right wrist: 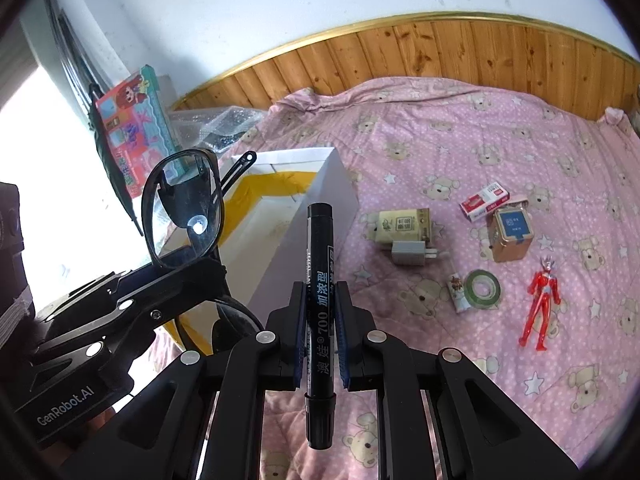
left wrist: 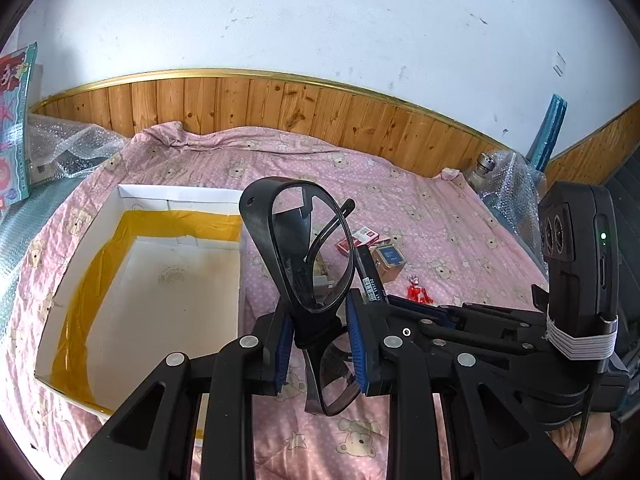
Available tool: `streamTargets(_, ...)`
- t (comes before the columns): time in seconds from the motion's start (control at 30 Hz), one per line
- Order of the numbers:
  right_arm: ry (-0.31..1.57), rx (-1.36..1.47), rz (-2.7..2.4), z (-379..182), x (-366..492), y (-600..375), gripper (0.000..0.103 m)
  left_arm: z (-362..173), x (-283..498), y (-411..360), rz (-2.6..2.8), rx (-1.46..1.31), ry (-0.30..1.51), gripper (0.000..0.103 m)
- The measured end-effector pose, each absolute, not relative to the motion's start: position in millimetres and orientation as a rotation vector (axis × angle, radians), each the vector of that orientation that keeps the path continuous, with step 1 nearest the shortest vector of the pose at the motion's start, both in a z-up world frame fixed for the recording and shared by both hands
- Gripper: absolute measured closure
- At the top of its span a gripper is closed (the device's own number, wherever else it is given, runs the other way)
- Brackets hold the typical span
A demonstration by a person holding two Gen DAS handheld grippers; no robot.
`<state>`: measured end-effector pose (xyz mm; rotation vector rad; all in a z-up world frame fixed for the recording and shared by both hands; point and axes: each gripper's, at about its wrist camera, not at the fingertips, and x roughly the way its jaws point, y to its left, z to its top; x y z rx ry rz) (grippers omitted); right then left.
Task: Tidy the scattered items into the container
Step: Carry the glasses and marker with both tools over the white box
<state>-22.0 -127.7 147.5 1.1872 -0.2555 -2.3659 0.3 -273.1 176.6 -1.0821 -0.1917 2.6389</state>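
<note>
My left gripper [left wrist: 318,320] is shut on a pair of black glasses [left wrist: 280,224], held upright above the bedspread just right of the white box with a yellow lining [left wrist: 132,280]. My right gripper [right wrist: 320,304] is shut on a black marker [right wrist: 319,280], pointing towards the box's [right wrist: 316,200] near corner. In the right wrist view the glasses [right wrist: 180,208] and left gripper stand at the left. Loose on the pink bedspread lie a red figure [right wrist: 540,304], a green tape roll [right wrist: 482,288], a grey charger [right wrist: 410,254], a tan packet [right wrist: 402,224], a brown tin [right wrist: 512,232] and a red-and-white small box [right wrist: 484,200].
A wooden wall panel [left wrist: 280,100] runs behind the bed. Bubble wrap [left wrist: 68,144] and a colourful toy package [left wrist: 16,120] lie at the left. More bubble wrap with a bottle [left wrist: 486,164] sits at the right corner. A hand [left wrist: 580,444] holds the right gripper's body.
</note>
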Motion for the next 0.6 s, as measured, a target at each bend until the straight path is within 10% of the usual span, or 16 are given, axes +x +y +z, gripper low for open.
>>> streamTargets(0.6,-0.177,1.087,-2.28,189,-34,-205,0.089,195,2,-346,2.747,-1.065,-0.265,0.076)
